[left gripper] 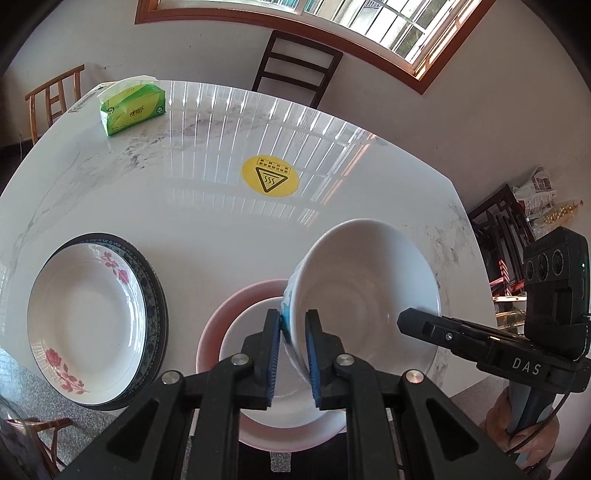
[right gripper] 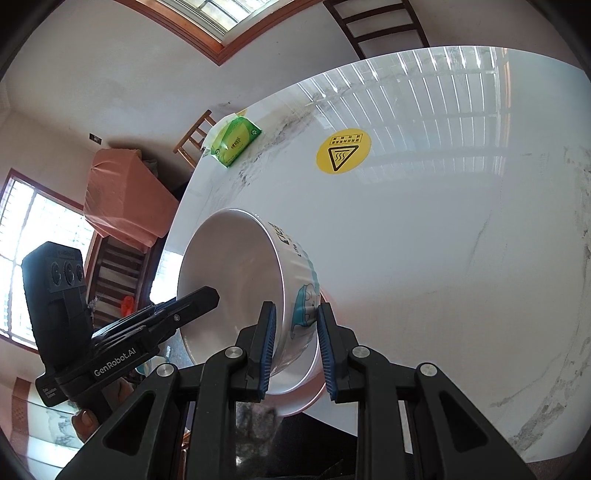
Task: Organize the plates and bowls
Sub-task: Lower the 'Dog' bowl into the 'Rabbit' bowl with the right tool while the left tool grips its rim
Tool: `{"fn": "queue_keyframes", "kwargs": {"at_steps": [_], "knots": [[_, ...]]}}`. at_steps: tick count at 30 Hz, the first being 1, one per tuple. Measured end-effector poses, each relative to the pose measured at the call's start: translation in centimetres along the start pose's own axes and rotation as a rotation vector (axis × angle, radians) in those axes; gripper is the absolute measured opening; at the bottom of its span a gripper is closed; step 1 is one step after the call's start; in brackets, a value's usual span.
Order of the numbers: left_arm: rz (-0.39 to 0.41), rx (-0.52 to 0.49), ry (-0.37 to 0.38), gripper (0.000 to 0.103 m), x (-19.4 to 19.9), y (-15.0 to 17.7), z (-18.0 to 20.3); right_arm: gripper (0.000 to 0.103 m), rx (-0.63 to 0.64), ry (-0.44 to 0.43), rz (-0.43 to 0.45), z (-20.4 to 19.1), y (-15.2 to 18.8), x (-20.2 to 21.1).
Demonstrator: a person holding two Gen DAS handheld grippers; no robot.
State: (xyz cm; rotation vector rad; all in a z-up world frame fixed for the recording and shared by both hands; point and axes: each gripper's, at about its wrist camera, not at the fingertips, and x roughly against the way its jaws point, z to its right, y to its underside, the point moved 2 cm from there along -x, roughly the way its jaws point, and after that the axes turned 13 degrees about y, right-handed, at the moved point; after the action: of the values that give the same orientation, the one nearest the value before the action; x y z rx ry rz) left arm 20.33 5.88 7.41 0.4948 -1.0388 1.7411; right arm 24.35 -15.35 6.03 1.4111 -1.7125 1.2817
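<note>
over pink plate [left gripper: 210, 332] | tilted white bowl [left gripper: 365, 280], blue cartoon print | both claws pinching rim

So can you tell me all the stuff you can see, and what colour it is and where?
Table: one, white marble look, under everything.
Bowl: one, white with a blue cartoon outside, tilted, held above the pink plate.
Pink plate: one, near table edge, with a white plate stacked on it.
Flower plate: one, white with pink roses, on a dark-rimmed plate, left side.
Tissue pack: one, green, far left corner.
Warning sticker: one, yellow, table middle.
Chairs: a dark one and a light wooden one, behind the table.
Window: one, brown frame, above.
Left gripper: black, blue pads, pinching the bowl's rim.
Right gripper: same colours, jaws either side of the bowl's wall.
</note>
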Motion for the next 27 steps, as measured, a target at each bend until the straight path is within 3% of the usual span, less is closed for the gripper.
{"fn": "queue_keyframes", "kwargs": {"at_steps": [15,27], "knots": [[-0.021,0.027,-0.004,0.014,0.7,3.2,-1.7,0.023,0.026,0.025,-0.023,-1.4,2.6,-1.1],[-0.027,0.049,-0.005,0.014,0.6,4.0,-2.4,0.023,0.034,0.037,-0.026,-2.3,3.1,-1.8]]}}
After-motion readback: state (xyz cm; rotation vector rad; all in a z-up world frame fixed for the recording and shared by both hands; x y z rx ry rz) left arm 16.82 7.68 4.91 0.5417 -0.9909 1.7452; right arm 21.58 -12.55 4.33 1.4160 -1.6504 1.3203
